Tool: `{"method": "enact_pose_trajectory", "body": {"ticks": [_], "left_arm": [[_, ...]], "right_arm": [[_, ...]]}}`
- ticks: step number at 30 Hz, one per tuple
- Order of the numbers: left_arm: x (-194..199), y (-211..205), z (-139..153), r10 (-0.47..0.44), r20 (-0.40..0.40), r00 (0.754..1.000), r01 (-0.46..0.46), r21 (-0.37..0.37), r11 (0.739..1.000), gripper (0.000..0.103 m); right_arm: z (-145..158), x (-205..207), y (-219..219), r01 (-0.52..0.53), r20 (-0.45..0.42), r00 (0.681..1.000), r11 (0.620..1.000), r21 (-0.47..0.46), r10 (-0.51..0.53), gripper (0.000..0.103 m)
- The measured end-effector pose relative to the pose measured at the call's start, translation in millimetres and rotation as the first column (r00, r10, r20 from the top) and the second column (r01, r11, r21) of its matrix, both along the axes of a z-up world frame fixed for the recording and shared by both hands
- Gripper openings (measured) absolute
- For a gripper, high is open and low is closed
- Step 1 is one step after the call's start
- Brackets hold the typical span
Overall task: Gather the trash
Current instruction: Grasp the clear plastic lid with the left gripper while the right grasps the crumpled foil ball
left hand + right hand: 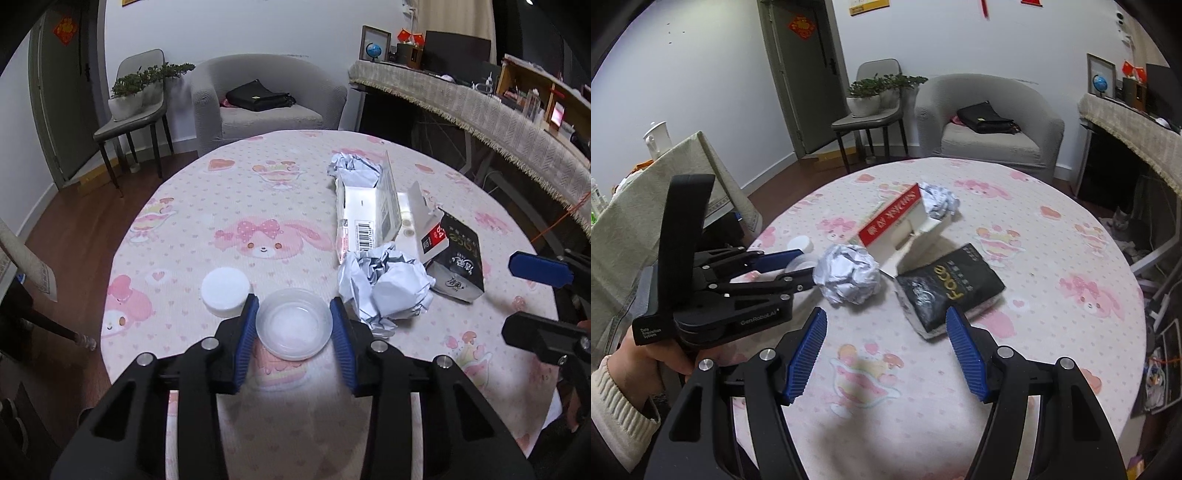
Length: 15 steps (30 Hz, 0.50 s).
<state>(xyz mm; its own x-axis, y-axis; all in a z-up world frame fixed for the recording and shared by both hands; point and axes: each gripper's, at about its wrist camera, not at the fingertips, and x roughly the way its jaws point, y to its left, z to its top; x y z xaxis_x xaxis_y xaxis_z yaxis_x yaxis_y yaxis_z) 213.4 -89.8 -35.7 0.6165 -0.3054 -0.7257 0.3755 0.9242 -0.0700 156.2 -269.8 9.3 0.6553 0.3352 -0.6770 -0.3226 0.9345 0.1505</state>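
Note:
A clear plastic dish [294, 324] lies on the pink tablecloth [236, 206] between the blue pads of my left gripper [294, 307]; the jaws stand open around it, close to its rim. A white round lid [225, 286] sits just left. A crumpled paper ball [386, 286] lies to the right, also in the right wrist view [847, 274]. An opened white carton [369, 210] holds a second paper ball [352, 164]. A black tissue pack [947, 290] lies ahead of my open, empty right gripper [886, 319].
A grey armchair [258, 99] with a black bag and a chair with potted plants [136, 92] stand beyond the table. A cloth-covered shelf [498, 107] runs along the right. The left gripper's body [713, 291] and hand sit at the table's left edge.

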Motion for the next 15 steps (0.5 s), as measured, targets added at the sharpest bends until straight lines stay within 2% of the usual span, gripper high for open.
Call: {"method": "enact_pose_trajectory", "body": {"ticks": [15], "left_arm": [[-10, 27, 10, 0.031, 0.012, 0.999, -0.030, -0.059, 0.998, 0.042]], "right_arm": [[-12, 20, 41, -0.074, -0.030, 0.997, 0.997, -0.023, 0.074, 0.068]]}}
